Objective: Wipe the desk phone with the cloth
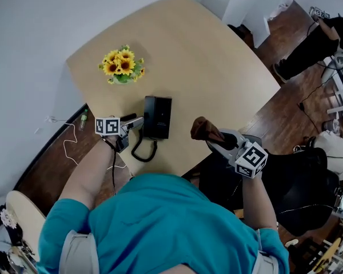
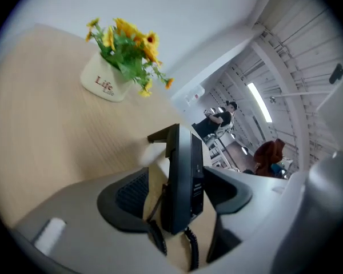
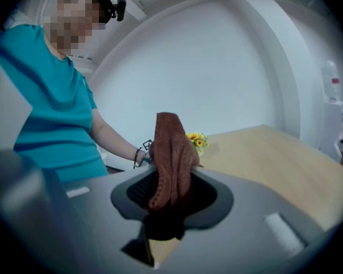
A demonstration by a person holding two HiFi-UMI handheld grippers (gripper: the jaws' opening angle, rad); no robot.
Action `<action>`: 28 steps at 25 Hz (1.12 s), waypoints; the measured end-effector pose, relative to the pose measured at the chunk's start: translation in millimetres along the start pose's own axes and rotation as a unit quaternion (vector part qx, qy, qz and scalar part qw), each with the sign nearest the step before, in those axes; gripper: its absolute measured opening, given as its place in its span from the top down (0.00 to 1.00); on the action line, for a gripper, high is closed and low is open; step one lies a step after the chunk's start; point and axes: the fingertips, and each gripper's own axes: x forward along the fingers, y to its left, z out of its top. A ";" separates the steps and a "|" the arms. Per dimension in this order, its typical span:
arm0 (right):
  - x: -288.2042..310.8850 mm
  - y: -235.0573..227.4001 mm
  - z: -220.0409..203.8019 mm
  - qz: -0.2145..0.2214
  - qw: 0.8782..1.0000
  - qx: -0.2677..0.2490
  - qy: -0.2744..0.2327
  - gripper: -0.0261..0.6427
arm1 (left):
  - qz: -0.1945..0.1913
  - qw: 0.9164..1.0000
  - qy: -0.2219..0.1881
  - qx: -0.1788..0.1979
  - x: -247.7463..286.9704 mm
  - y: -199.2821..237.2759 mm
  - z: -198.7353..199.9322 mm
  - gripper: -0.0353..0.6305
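Note:
A black desk phone (image 1: 157,117) lies on the beige table (image 1: 217,73) near its front edge. My left gripper (image 1: 132,124) sits at the phone's left side. In the left gripper view the phone (image 2: 183,170) stands between the wide-set jaws of the left gripper (image 2: 180,197). Bare table shows between the left pad (image 2: 128,194) and the phone, so the pads do not press on it. My right gripper (image 1: 216,141) hovers right of the phone, off the table's front edge, shut on a brown cloth (image 1: 204,130). In the right gripper view the cloth (image 3: 171,164) bunches up out of the right gripper (image 3: 171,197).
A white pot of yellow sunflowers (image 1: 123,67) stands behind the phone at the table's left. The phone's coiled cord (image 1: 143,150) loops toward the front edge. A black chair (image 1: 300,193) stands right of me. A seated person (image 1: 317,41) is at the far right.

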 end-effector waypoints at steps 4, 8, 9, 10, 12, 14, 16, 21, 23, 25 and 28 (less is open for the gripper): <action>6.0 2.4 2.6 0.034 0.999 -0.007 -0.004 0.79 | 0.014 0.996 -0.081 -0.023 -71.2 -8.9 -6.0 0.52; 23.9 32.2 19.1 0.056 0.998 -0.010 -0.018 0.79 | -0.008 0.987 -0.155 -0.040 -146.4 -32.6 -27.5 0.64; 29.4 45.2 23.7 0.059 0.998 -0.009 -0.024 0.79 | -0.010 0.986 -0.161 -0.028 -164.3 -38.3 -31.7 0.67; 34.6 59.5 26.7 0.060 0.998 -0.005 -0.028 0.79 | -0.017 0.987 -0.162 -0.005 -179.5 -46.6 -34.9 0.69; 43.8 90.4 26.2 0.054 0.998 0.012 -0.029 0.79 | -0.036 0.986 -0.156 0.056 -205.3 -68.1 -43.7 0.72; 52.0 126.5 22.6 0.043 0.998 0.034 -0.031 0.79 | -0.053 0.983 -0.151 0.093 -234.0 -86.9 -58.4 0.76; 59.7 162.9 22.6 0.036 0.997 0.050 -0.036 0.79 | -0.074 0.980 -0.151 0.108 -262.8 -100.8 -72.7 0.79; 63.3 234.4 18.7 0.040 0.998 0.044 -0.018 0.79 | -0.087 0.975 -0.166 0.122 -318.8 -119.4 -112.4 0.85; 52.4 250.8 21.6 0.042 0.999 0.027 -0.013 0.79 | -0.087 0.970 -0.189 0.127 -335.1 -134.4 -122.5 0.87; 35.5 261.1 22.6 0.042 0.999 0.015 -0.017 0.79 | -0.084 0.964 -0.213 0.138 -344.3 -151.4 -133.9 0.90; 3.4 277.0 13.2 0.046 0.999 0.003 -0.028 0.79 | -0.087 0.960 -0.230 0.136 -344.1 -187.9 -162.9 0.93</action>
